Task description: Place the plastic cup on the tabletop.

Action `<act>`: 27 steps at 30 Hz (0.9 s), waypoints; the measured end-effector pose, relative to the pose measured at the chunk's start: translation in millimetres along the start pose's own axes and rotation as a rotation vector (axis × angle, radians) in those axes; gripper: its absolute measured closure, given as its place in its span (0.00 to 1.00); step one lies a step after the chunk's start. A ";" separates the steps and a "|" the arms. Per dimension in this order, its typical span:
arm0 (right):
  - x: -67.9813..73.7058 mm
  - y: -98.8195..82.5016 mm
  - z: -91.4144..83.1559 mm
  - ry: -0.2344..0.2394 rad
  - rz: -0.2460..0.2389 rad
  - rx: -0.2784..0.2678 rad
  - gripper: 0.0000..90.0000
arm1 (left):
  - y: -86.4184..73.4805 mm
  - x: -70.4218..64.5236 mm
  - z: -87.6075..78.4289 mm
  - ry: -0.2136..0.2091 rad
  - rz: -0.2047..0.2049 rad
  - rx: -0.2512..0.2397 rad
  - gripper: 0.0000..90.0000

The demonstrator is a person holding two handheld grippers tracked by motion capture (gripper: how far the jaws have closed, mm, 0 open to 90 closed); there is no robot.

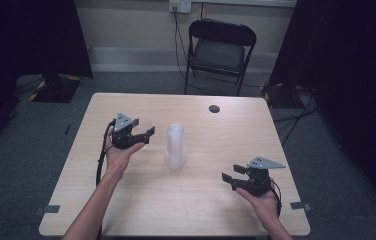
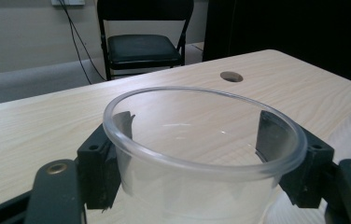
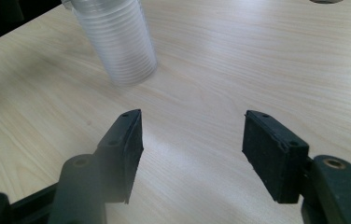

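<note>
My left gripper is shut on a single clear plastic cup, its pads pressed to the cup's two sides just under the rim. The cup is upright, mouth up, a little above the wooden table. To the right of it, at mid-table, a tall stack of clear cups stands mouth down. My right gripper is low over the table's front right, open, nothing between its jaws, pointing toward the stack.
A round cable hole sits near the table's far edge. A black folding chair stands behind the table by the wall. Dark curtains hang at both sides.
</note>
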State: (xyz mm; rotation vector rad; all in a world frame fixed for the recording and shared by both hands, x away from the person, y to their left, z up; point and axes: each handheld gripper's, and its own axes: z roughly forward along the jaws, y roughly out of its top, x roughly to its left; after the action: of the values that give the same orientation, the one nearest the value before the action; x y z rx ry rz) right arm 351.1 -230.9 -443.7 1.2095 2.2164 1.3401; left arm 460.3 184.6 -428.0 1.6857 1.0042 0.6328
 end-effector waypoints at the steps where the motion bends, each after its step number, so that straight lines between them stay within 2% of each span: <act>1: 0.1 0.0 0.3 -0.002 0.000 0.001 0.42 | -1.5 0.9 2.7 0.003 0.002 0.000 0.31; 6: 0.4 0.0 1.2 -0.001 -0.004 0.002 0.42 | -10.2 1.4 9.0 0.013 -0.004 -0.018 0.31; 9: -0.1 -0.1 2.0 -0.003 0.002 0.006 0.40 | -15.0 1.6 14.1 0.005 -0.006 0.009 0.30; 13: -0.9 0.2 2.3 -0.003 0.004 0.006 0.40 | -18.2 -0.4 20.8 -0.005 -0.016 0.014 0.30; 20: -2.6 -0.3 1.4 -0.005 0.010 0.008 0.40 | -25.7 -0.7 29.5 -0.025 -0.032 0.072 0.29; 24: -2.8 -0.2 1.7 -0.005 0.012 0.009 0.40 | -26.6 -1.6 32.0 -0.027 -0.035 0.062 0.29; 27: -2.2 0.0 1.6 -0.004 0.010 0.009 0.40 | -27.9 -1.6 33.6 -0.030 -0.027 0.075 0.28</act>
State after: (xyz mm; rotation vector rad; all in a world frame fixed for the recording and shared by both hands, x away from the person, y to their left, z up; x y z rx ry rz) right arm 353.3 -231.7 -444.9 1.2269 2.2185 1.3313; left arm 477.6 169.8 -465.4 1.7392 1.0390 0.5570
